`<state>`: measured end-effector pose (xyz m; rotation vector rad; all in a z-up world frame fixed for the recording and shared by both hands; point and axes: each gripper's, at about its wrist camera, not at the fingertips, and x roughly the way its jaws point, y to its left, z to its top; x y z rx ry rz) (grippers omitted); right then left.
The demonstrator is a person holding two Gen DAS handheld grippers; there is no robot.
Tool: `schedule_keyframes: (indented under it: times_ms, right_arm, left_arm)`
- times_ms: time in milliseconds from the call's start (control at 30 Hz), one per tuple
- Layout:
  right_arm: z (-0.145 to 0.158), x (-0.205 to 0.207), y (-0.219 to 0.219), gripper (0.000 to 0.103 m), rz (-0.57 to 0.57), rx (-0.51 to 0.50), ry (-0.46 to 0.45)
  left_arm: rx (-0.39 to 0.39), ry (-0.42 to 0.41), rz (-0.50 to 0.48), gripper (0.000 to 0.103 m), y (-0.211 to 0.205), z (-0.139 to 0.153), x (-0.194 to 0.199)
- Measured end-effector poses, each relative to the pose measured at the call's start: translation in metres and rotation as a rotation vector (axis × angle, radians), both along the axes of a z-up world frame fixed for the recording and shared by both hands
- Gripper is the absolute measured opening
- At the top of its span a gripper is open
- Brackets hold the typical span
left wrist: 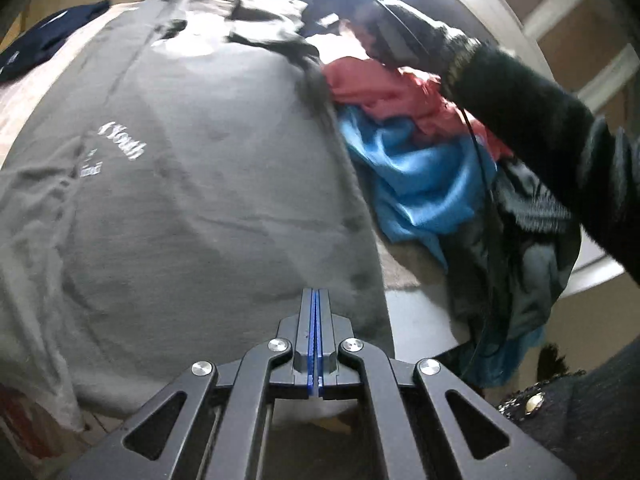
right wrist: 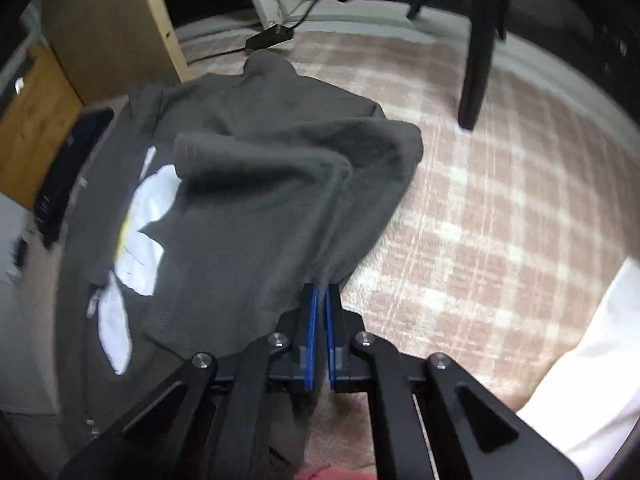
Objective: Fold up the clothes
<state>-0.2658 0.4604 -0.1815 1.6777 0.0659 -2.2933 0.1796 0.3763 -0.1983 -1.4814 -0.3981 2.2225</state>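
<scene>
Left gripper, closed, pinches the grey shirt's hem; right gripper clamps its sleeve.

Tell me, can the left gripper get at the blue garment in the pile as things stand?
Probably not right away: the left gripper looks shut on the grey T-shirt's hem. The blue garment lies uncovered to its right, partly under the sleeved arm.

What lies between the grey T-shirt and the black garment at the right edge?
In the left wrist view, a red garment and a blue garment.
</scene>
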Motion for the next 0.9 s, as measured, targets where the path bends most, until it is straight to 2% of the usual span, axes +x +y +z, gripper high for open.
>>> schedule_keyframes:
  times_ms: [67, 200, 333, 400, 500, 600, 667, 733, 833, 900]
  right_arm:
    - [0.017, 0.001, -0.009, 0.004, 0.009, 0.018, 0.025]
    - [0.059, 0.0, -0.044, 0.004, 0.021, 0.032, 0.049]
    - [0.081, 0.002, -0.098, 0.004, 0.084, 0.068, 0.074]
    - [0.083, 0.005, -0.112, 0.004, 0.102, 0.102, 0.083]
    - [0.081, 0.007, -0.109, 0.004, 0.097, 0.119, 0.081]
    - [0.075, 0.007, -0.091, 0.004, 0.076, 0.155, 0.072]
    - [0.071, 0.008, -0.073, 0.004, 0.056, 0.179, 0.066]
    - [0.067, 0.009, -0.055, 0.004, 0.022, 0.176, 0.055]
    - [0.062, 0.012, -0.035, 0.004, -0.011, 0.169, 0.042]
    - [0.061, 0.015, -0.027, 0.004, -0.018, 0.167, 0.043]
  left_arm:
    - [0.017, 0.01, 0.058, 0.0, -0.009, 0.003, 0.005]
    - [0.031, 0.0, 0.184, 0.0, -0.056, 0.007, 0.015]
    - [0.022, -0.004, 0.193, 0.0, -0.073, 0.009, 0.022]
    - [-0.009, 0.015, 0.166, 0.0, -0.061, 0.011, 0.02]
    - [0.009, 0.034, 0.103, 0.0, -0.033, 0.011, 0.012]
    - [0.011, 0.044, -0.004, 0.0, 0.003, 0.008, 0.009]
    - [0.003, 0.052, -0.079, 0.008, 0.022, 0.005, 0.009]
    - [-0.023, 0.055, -0.149, 0.023, 0.044, 0.002, 0.01]
    - [-0.113, 0.059, -0.212, 0.038, 0.069, -0.003, 0.013]
    - [-0.163, 0.045, -0.243, 0.039, 0.079, -0.008, 0.015]
